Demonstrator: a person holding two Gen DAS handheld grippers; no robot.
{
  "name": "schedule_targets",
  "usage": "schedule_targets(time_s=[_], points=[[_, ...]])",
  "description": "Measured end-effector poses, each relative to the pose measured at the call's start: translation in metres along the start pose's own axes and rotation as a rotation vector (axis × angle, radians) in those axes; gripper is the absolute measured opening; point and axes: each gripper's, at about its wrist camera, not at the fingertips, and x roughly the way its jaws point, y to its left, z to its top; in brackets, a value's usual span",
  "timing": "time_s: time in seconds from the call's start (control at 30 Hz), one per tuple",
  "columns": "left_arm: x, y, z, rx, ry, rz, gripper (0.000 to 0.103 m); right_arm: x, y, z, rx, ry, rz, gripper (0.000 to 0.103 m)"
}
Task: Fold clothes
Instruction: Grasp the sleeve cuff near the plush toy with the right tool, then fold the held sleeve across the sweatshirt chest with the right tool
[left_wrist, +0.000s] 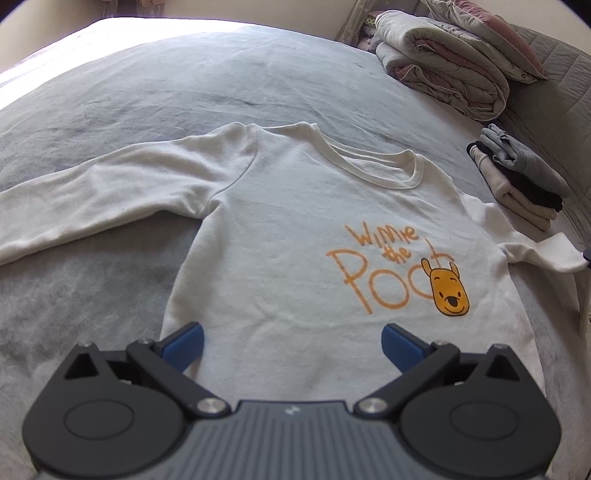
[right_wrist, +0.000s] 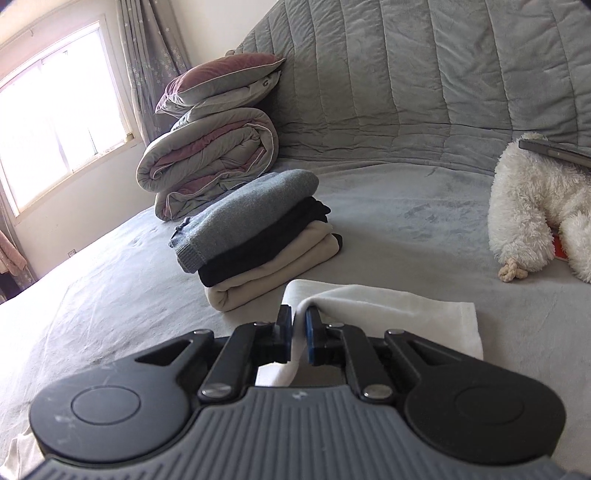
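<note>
pinching soft, light sweatshirt sleeve cuff in right gripper, jaws clenched; left gripper hovering released near hem; floppy fabric, gripping edges is working best.

Folded clothes stack and plush toy flank open bedspread.

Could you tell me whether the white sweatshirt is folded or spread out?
Spread out: white sweatshirt lies flat, one sleeve extended, the other pinched in the right gripper.

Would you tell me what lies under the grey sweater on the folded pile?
Under the grey sweater lies a black garment, then a cream one. Anything deeper inside the folds is hidden.
</note>
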Motion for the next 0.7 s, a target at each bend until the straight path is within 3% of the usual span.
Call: schedule_targets(time_s=[0.33, 0.7], points=[[-0.004, 0.004, 0.004, -0.028, 0.001, -0.019, 0.102, -0.02, 0.041, 0.0, -0.097, -0.019, 0.078, 0.009], [-0.013, 0.011, 0.009, -0.037, -0.03, -0.011, 0.102, -0.037, 0.111, -0.021, -0.257, -0.017, 0.198, 0.009]])
